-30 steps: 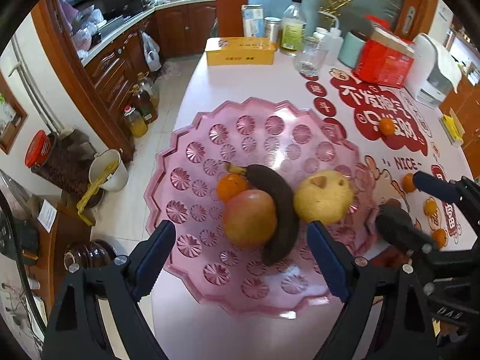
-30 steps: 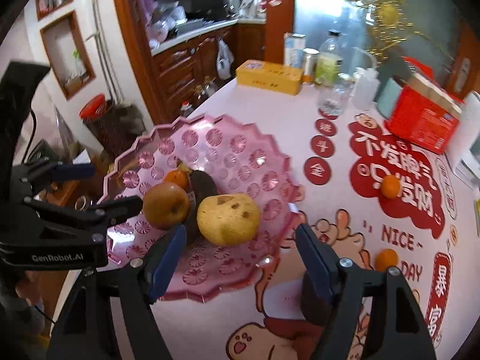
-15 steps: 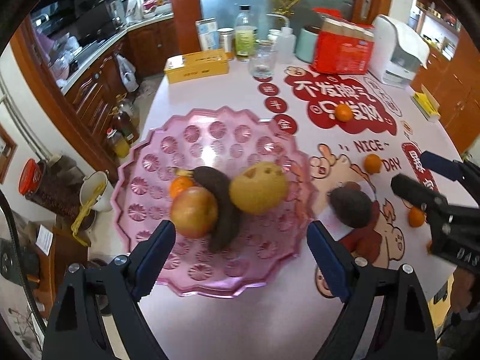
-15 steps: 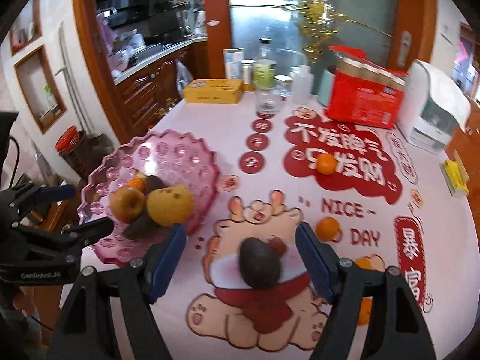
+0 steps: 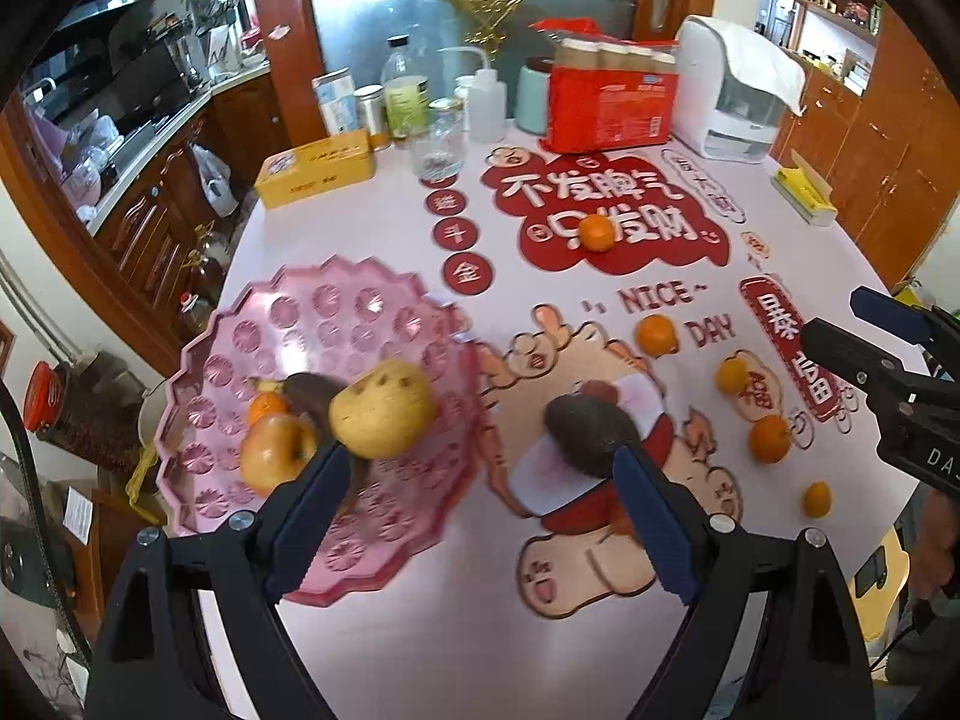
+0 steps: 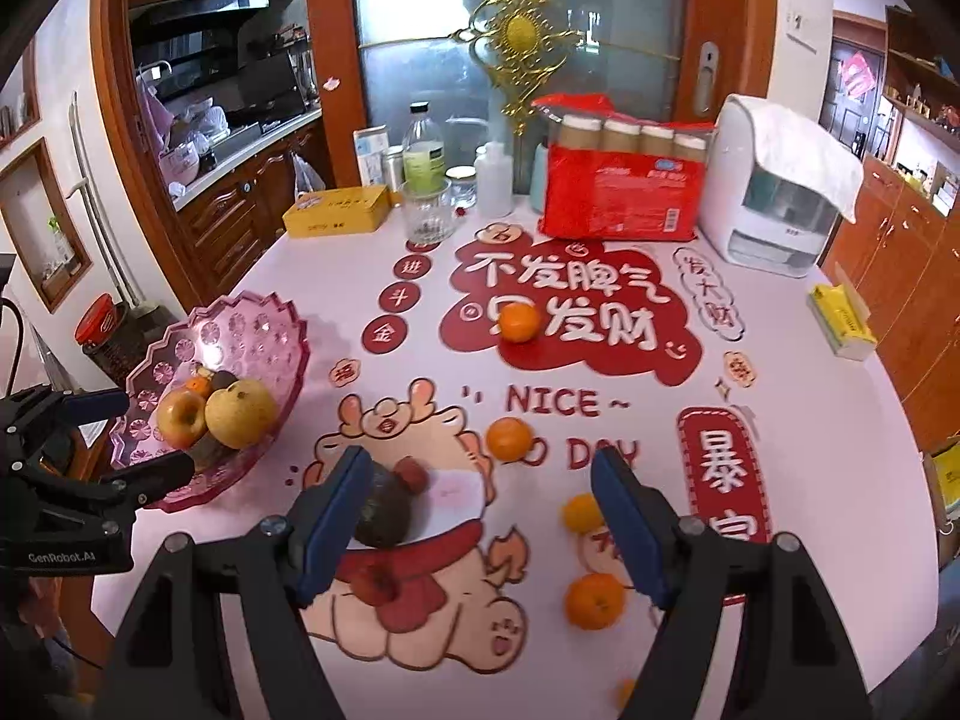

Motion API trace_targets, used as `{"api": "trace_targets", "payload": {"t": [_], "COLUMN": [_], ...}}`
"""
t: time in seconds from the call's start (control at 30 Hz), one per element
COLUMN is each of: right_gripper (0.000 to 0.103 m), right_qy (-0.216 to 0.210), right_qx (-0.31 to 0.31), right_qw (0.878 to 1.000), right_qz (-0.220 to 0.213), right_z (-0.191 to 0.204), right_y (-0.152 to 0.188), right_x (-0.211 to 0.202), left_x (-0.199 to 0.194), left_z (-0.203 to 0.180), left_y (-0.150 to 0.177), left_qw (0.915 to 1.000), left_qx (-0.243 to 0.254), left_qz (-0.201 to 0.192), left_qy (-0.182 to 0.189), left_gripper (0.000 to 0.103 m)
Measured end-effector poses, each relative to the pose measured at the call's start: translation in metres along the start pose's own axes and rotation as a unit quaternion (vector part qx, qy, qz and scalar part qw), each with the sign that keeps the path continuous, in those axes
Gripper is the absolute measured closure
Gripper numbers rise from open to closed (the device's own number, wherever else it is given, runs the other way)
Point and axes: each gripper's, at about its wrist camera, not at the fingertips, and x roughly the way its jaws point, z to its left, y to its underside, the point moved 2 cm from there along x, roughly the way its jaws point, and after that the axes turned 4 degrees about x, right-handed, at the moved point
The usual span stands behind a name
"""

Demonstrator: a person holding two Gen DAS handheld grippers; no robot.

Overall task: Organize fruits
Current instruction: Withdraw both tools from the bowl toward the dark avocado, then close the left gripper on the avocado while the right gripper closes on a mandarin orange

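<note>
A pink scalloped tray (image 5: 312,324) (image 6: 240,330) stands at the table's left edge. It holds a pear (image 5: 384,414), an apple (image 5: 273,459), a dark banana (image 5: 312,390) and a small orange (image 5: 267,405). A dark avocado (image 5: 591,438) (image 6: 387,510) lies on the printed tablecloth to the right of the tray. Several oranges are scattered beyond it, such as an orange (image 5: 657,334) by the word NICE and an orange (image 6: 594,600) nearer me. My left gripper (image 5: 480,480) hovers open between tray and avocado. Above the avocado and the nearest oranges, my right gripper (image 6: 480,468) is open too. Neither holds anything.
Along the table's far side stand a yellow tin (image 5: 315,174), a glass jar (image 5: 438,144), bottles, a red package (image 5: 612,102) and a white appliance (image 5: 732,96). A yellow box (image 5: 804,195) lies at the right edge. Kitchen cupboards lie beyond the table's left edge.
Both grippers have pulled back and swung right, away from the tray. The avocado and several oranges have come into view. Both grippers stayed open.
</note>
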Motion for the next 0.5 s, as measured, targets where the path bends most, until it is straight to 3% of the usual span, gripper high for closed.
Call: {"api": "trace_targets", "payload": {"t": [0.5], "right_gripper": [0.027], "right_qy": [-0.015], "right_qx": [-0.014], "right_qw": [1.000], "right_qz": [0.001], "right_z": [-0.061], "right_y": [0.003], "right_x": [-0.003], "left_x": [0.021], "left_z": [-0.079], "left_y": [-0.018], "left_qw": [0.9998], "left_qx": [-0.002], "left_qz": [0.017], "left_qy": [0.009], "left_gripper": [0.014]}}
